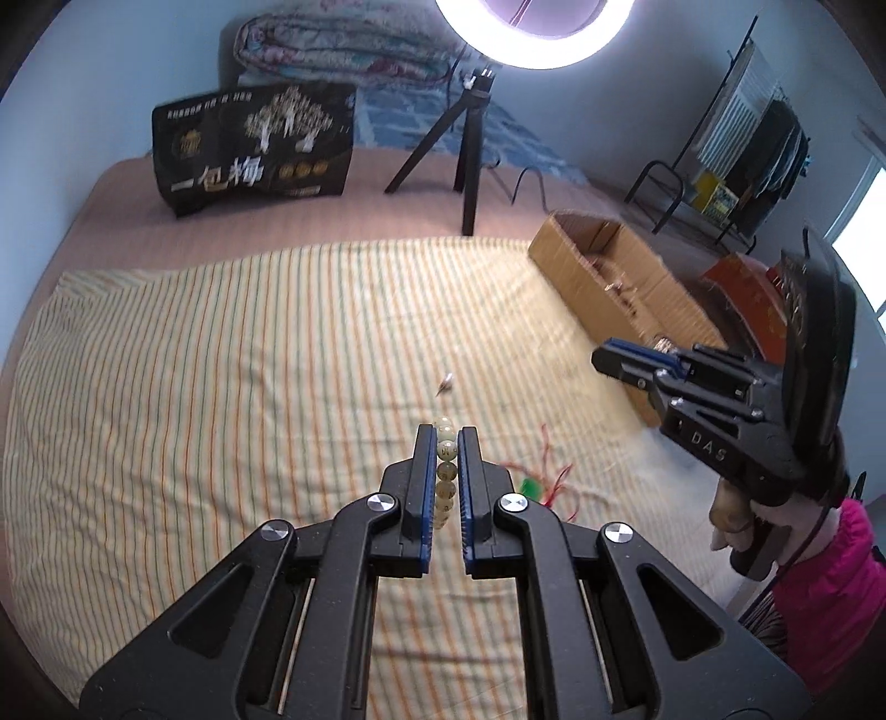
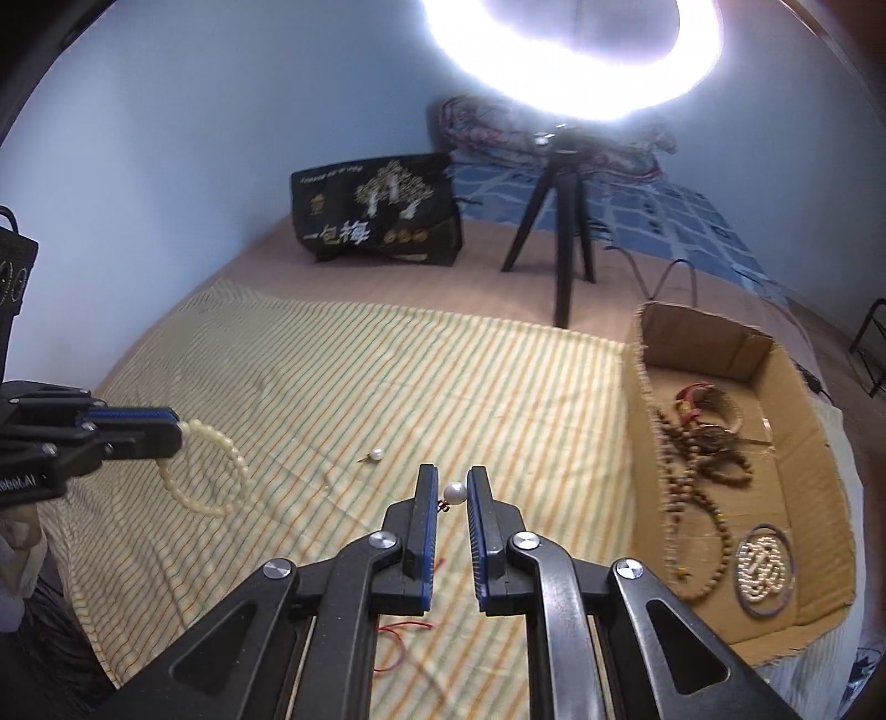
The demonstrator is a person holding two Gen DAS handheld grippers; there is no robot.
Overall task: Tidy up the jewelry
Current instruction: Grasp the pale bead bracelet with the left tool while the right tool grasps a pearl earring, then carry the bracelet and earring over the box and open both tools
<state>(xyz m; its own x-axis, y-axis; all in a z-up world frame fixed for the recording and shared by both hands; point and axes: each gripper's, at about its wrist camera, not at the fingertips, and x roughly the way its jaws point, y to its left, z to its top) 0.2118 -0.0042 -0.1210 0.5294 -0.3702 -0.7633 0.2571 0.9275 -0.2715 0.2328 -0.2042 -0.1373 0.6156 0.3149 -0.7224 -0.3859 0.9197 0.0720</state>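
Observation:
My left gripper (image 1: 446, 438) is shut on a bracelet of pale round beads (image 1: 446, 472), held above the striped cloth (image 1: 221, 360). From the right wrist view the same bracelet (image 2: 213, 471) hangs as a loop from the left gripper (image 2: 174, 429). My right gripper (image 2: 452, 477) is shut on a pearl earring (image 2: 455, 492), raised off the cloth. A second pearl earring (image 2: 377, 455) lies on the cloth (image 2: 332, 376); it also appears as the small earring (image 1: 446, 382) ahead of my left fingers. The right gripper (image 1: 601, 357) hovers near the cardboard box (image 1: 559, 243).
The open cardboard box (image 2: 797, 399) at the right holds several bead strings and a bangle. A red cord (image 1: 545, 482) lies on the cloth. Behind stand a black tripod (image 1: 468, 166) with a ring light, a black bag (image 1: 255, 149) and a folded quilt (image 1: 343, 50).

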